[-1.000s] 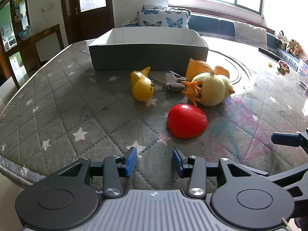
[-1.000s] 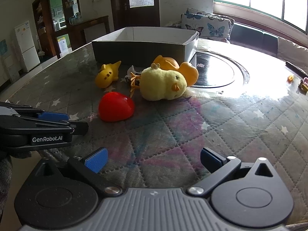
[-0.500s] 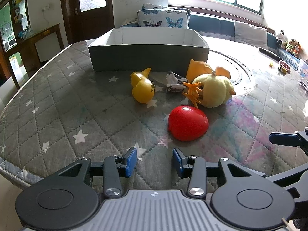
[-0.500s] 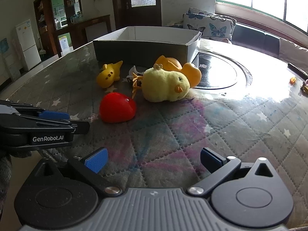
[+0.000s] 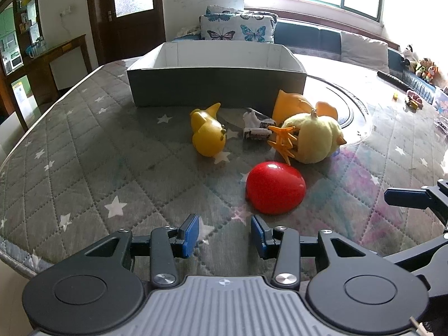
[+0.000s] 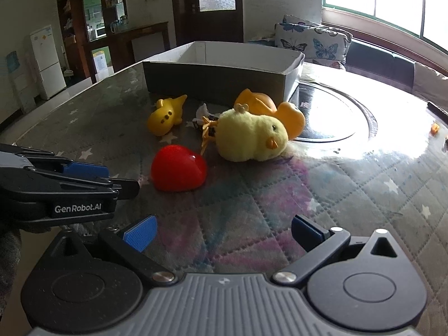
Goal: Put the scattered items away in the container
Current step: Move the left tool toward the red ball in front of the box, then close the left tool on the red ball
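A grey open box (image 5: 215,84) (image 6: 221,81) stands at the back of the quilted table. In front of it lie a yellow plastic toy (image 5: 208,135) (image 6: 165,117), a small wrapped item (image 5: 256,130), an orange toy (image 5: 294,105) (image 6: 291,116), a yellow plush chick (image 5: 316,140) (image 6: 252,137) and a red heart-shaped toy (image 5: 275,187) (image 6: 177,172). My left gripper (image 5: 225,231) is open and empty, just short of the red heart. My right gripper (image 6: 224,232) is open wide and empty, nearer than the chick. The left gripper's fingers (image 6: 84,180) show at the left of the right wrist view.
A round glass turntable (image 6: 336,112) lies right of the box. Small toys (image 5: 411,100) and a dark stick (image 5: 392,79) lie at the far right edge. The table's front-left edge (image 5: 16,260) is close. A sofa with butterfly cushions (image 5: 238,29) stands behind.
Both grippers have moved a little forward toward the toys; the red heart and the chick look slightly nearer. Both jaws stay open. No object has moved.
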{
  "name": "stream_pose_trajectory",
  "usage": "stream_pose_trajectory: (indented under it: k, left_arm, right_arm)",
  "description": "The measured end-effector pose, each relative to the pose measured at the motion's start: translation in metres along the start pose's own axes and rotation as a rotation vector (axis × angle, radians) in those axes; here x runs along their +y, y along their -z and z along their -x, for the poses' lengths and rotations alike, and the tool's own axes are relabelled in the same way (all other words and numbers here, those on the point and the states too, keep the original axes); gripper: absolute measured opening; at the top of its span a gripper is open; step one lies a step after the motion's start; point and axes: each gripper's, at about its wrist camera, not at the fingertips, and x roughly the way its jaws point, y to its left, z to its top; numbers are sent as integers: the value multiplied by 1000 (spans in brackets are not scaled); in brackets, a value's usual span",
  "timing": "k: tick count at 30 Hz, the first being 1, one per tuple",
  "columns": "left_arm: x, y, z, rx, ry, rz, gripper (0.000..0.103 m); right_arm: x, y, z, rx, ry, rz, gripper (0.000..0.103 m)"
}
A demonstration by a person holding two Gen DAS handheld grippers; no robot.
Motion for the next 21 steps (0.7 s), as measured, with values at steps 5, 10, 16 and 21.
stream_pose_trajectory:
  k: [5, 10, 16, 21]
  left_arm:
    - [4, -6, -1, -3, 12, 9, 44]
    - [6, -14, -3, -6, 25, 10, 44]
    - [4, -22, -6, 0, 50, 0, 44]
    - [4, -26, -7, 2, 76, -2, 44]
  right_arm:
    - [-1, -4, -3, -3, -19, 4, 103]
    - [1, -9, -8, -8, -33, 15, 102]
    - [4, -15, -12, -12, -57, 35, 102]
    - [6, -19, -14, -23, -84, 43, 99]
